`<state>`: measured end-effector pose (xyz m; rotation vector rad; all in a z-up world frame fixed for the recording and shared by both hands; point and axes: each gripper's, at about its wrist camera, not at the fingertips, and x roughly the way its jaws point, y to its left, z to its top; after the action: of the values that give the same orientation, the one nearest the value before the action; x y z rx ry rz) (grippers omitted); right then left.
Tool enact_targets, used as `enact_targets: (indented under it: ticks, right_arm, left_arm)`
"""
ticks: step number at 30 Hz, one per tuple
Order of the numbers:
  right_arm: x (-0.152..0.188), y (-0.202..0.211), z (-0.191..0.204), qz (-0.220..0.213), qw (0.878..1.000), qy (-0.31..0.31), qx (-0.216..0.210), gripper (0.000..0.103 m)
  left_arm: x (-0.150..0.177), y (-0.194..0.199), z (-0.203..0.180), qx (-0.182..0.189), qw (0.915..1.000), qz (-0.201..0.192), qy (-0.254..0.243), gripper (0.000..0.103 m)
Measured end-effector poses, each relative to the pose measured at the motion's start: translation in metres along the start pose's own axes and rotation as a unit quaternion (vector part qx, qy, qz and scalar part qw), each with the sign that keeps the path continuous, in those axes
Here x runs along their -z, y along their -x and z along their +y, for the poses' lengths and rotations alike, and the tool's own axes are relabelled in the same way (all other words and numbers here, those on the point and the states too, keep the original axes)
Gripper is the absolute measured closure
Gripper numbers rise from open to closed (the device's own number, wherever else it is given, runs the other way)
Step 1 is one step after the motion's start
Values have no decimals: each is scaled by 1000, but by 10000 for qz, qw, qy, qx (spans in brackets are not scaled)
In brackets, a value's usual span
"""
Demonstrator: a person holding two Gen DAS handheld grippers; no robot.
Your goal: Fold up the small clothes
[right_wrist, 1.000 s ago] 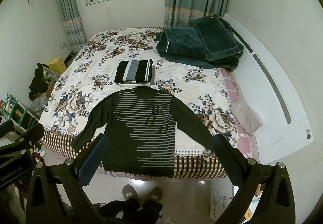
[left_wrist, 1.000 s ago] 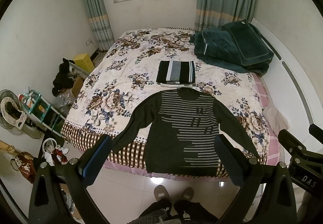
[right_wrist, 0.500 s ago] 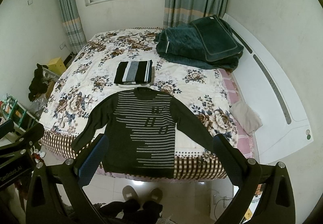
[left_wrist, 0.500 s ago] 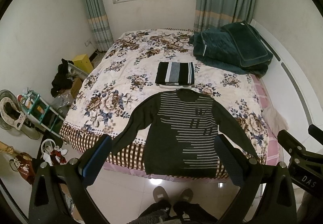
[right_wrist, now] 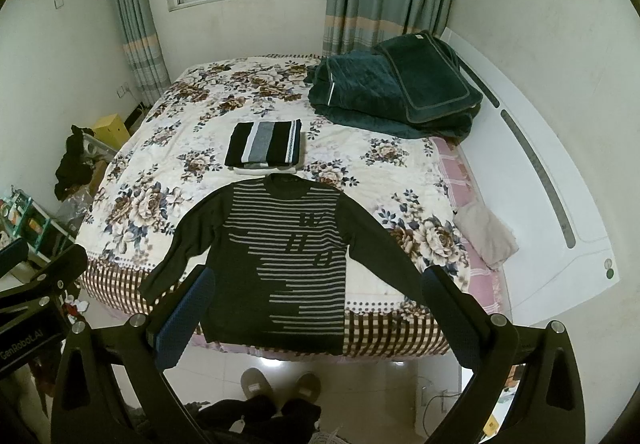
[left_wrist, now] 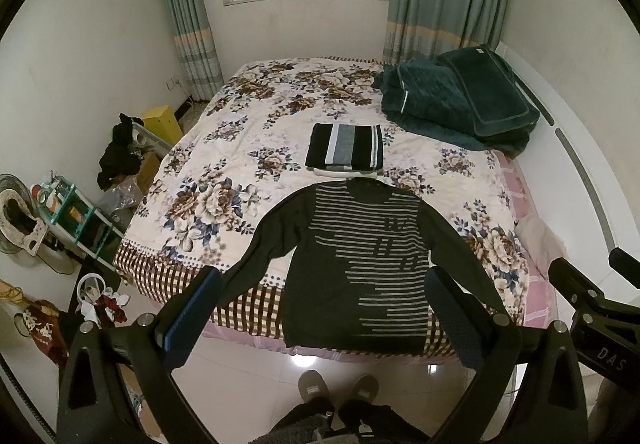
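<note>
A dark sweater with grey stripes [left_wrist: 360, 256] lies flat, face up, sleeves spread, at the near edge of the floral bed [left_wrist: 248, 148]; its hem hangs over the edge. It also shows in the right wrist view [right_wrist: 288, 260]. A folded striped garment [left_wrist: 345, 151] lies on the bed just beyond the collar, also seen in the right wrist view [right_wrist: 264, 149]. My left gripper [left_wrist: 324, 296] is open and empty, held high above the floor in front of the bed. My right gripper [right_wrist: 316, 296] is open and empty too, beside it.
A dark green quilt [left_wrist: 456, 100] is piled at the bed's far right. A white headboard [right_wrist: 540, 180] runs along the right. Shelves and clutter [left_wrist: 68, 212] stand on the floor at left. The person's slippers [left_wrist: 336, 390] are on the tiled floor.
Both grippers have drifted slightly back and up; the bed sits a little lower and farther in view. Nothing was grasped or moved.
</note>
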<state>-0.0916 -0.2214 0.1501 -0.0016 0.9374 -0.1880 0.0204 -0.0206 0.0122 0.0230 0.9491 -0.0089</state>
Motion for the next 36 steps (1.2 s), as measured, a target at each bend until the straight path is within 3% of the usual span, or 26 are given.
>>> enact_targets:
  ticks: [36]
  right_arm:
    - [-1,-2,7,-9,10000,-10,17,0]
  left_arm:
    - [-10,-5,-6,89,10000,12,11,0]
